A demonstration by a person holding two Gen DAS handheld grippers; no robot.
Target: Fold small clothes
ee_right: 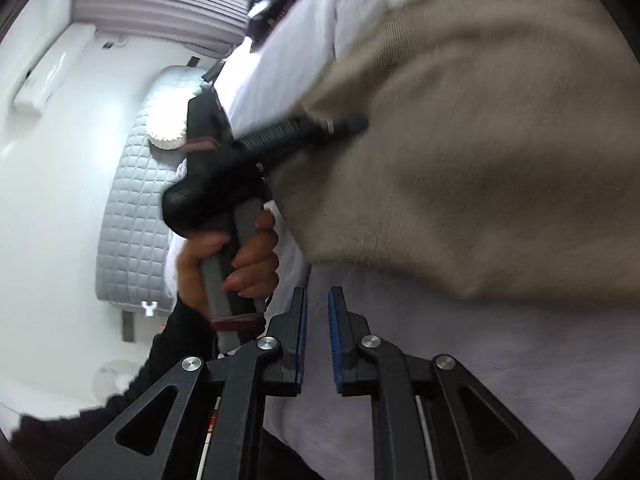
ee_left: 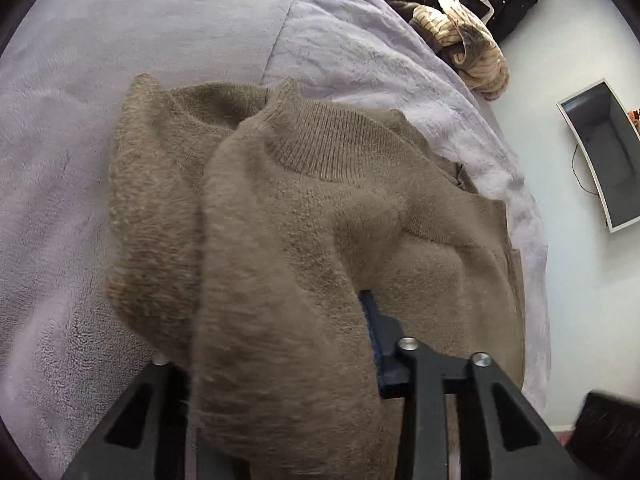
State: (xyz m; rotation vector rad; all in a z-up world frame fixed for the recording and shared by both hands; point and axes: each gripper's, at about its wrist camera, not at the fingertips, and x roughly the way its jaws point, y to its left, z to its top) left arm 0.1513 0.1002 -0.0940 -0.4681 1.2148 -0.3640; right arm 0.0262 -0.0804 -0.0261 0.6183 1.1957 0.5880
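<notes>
From my left wrist camera, the brown knit sweater (ee_left: 304,216) lies on the lavender bed cover (ee_left: 72,168), ribbed collar pointing away, near the bed's right edge. One thick fold of it is draped between the fingers of my left gripper (ee_left: 280,344); the blue pad of one finger (ee_left: 370,332) presses against that fold, the other finger is hidden under the fabric, so I read this as a grip on the sweater, though blur leaves some doubt. Striped clothes (ee_left: 460,28) sit farther along the bed.

From my right wrist camera, the right gripper (ee_right: 318,340) holds nothing: its fingers are nearly closed, a narrow gap between the blue pads. Ahead, the left hand (ee_right: 236,260) grips the other gripper's handle, whose tip sits against the sweater.
</notes>
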